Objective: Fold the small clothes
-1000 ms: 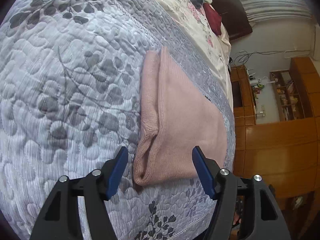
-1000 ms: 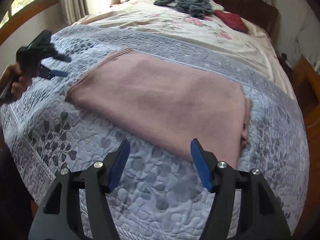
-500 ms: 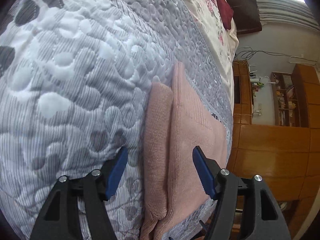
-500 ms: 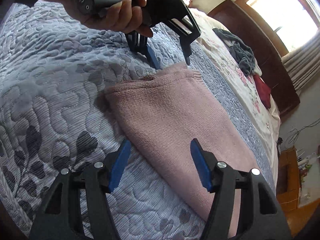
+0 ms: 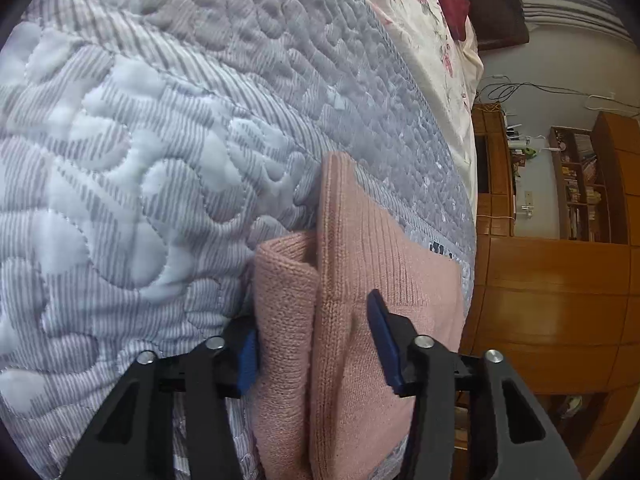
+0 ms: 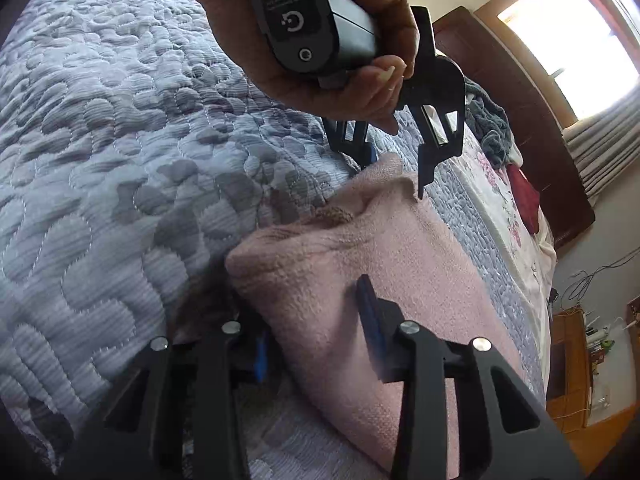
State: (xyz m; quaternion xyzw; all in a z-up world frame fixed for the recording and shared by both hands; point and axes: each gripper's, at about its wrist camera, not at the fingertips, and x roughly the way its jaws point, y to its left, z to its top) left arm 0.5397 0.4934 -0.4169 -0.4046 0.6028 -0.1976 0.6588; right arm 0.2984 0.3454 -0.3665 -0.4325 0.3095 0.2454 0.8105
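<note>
A: The sweater point(image 5: 360, 280) lies folded on the quilt point(image 5: 140, 160), its long axis running away from both grippers toward the far bed edge.

B: And the fingers?

A: The left gripper point(image 5: 316, 344) straddles one near corner, jaws spread, one finger against the quilt, the other above the knit. The right gripper point(image 6: 316, 320) straddles the other corner the same way (neither has pinched yet).

B: Which is nearer?

A: Both sit on the same short edge; the fabric lies straight ahead, so closing probably comes next.
</note>
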